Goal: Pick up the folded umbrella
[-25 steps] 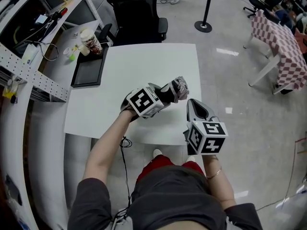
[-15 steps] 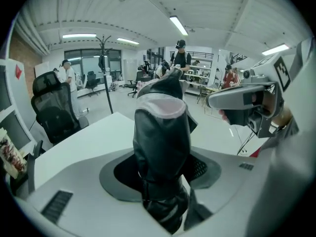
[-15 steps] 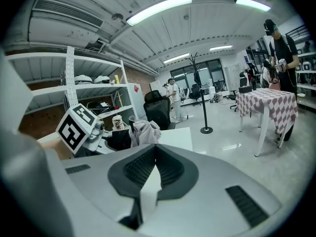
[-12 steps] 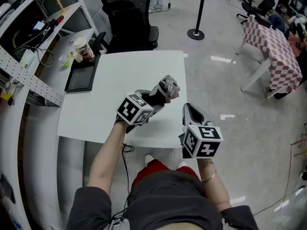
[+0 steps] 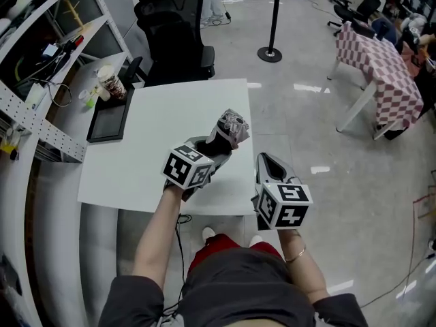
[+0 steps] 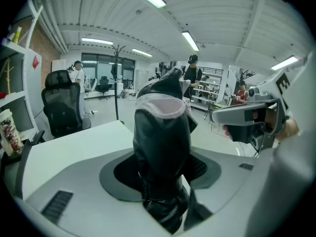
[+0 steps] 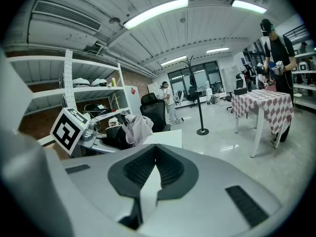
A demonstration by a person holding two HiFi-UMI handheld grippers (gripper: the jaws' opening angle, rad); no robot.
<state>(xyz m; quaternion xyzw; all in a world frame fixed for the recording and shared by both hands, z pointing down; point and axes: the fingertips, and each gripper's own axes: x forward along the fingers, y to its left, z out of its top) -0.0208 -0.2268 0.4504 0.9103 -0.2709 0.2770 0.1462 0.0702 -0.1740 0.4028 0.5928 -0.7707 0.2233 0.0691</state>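
Observation:
The folded umbrella [image 5: 228, 129] is a black bundle with a pale patterned end. It hangs tilted upward above the white table [image 5: 157, 125], and my left gripper [image 5: 214, 147] is shut on its lower part. In the left gripper view the umbrella [image 6: 163, 132] fills the gap between the pads. My right gripper [image 5: 266, 161] hovers just right of it, off the table's front right corner, jaws shut with nothing in them. In the right gripper view the jaws [image 7: 155, 154] meet at the tips, and the umbrella [image 7: 136, 127] shows to the left.
A black tray [image 5: 109, 114] and a paper cup [image 5: 109, 82] sit at the table's far left. A black office chair [image 5: 170, 29] stands behind the table, shelving [image 5: 41, 67] along the left. A stanchion [image 5: 270, 53] and a checkered table [image 5: 381, 63] stand on the floor to the right.
My left gripper has risen and rolled with the umbrella in it, drawing back toward the table's front edge. The right gripper has drifted along beside it, still shut.

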